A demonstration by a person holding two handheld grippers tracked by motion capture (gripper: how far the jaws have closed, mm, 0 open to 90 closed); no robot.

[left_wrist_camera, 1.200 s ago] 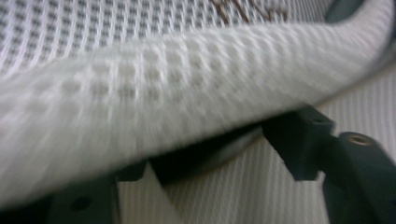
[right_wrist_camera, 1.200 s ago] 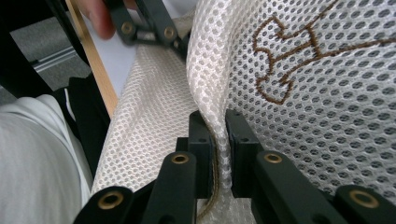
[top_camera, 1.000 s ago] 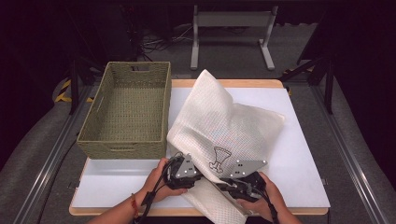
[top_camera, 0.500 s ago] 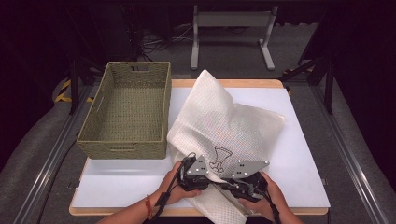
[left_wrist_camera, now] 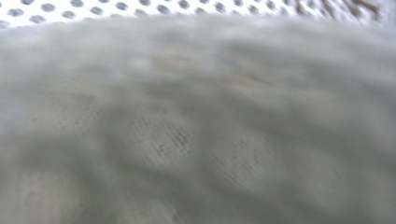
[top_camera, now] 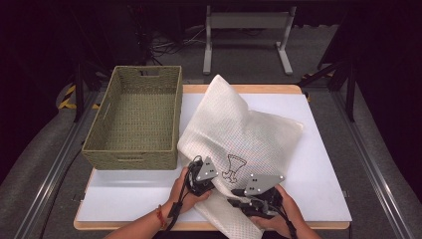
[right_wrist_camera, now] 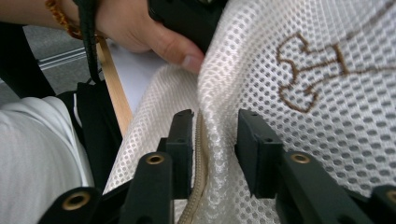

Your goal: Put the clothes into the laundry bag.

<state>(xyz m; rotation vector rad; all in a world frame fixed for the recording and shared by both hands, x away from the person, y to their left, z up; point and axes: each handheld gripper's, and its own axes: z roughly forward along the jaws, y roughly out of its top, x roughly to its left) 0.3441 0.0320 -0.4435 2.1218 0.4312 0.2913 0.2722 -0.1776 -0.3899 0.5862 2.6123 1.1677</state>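
so the big white mesh pillow cover (top_camera: 239,134) is sprawled over the white table top (top_camera: 318,169), and both tongs are working at its near end. the left gripper (top_camera: 211,188) sits at the cover's near left edge, with the grey plate on top catching the light. its own camera is basically buried in fabric, just a blurry grey weave with a strip of mesh holes along the top, so the cloth is right up against the lens. the jaws have just been closing and read as clamped tight, and with the mesh pressed all over them i'd say they're pinching the cover.

the right gripper (right_wrist_camera: 215,140) is just beside it, a bit nearer the table's front edge, on the cover's lowest corner. its 2 black jaws are spread apart with a gap, having just been opening, and a fold of the mesh with a beige zipper seam (right_wrist_camera: 198,186) runs up between them. the seam lies against the left jaw, but the pads aren't squeezing it.

beyond the right jaws the brown embroidered figure (right_wrist_camera: 308,70) on the cover sits up and to the right, and the other hand (right_wrist_camera: 140,32) is up and left, thumb on the mesh.

the woven basket (top_camera: 137,119) sits beyond the left tongs and off to their left, close beside the cover.
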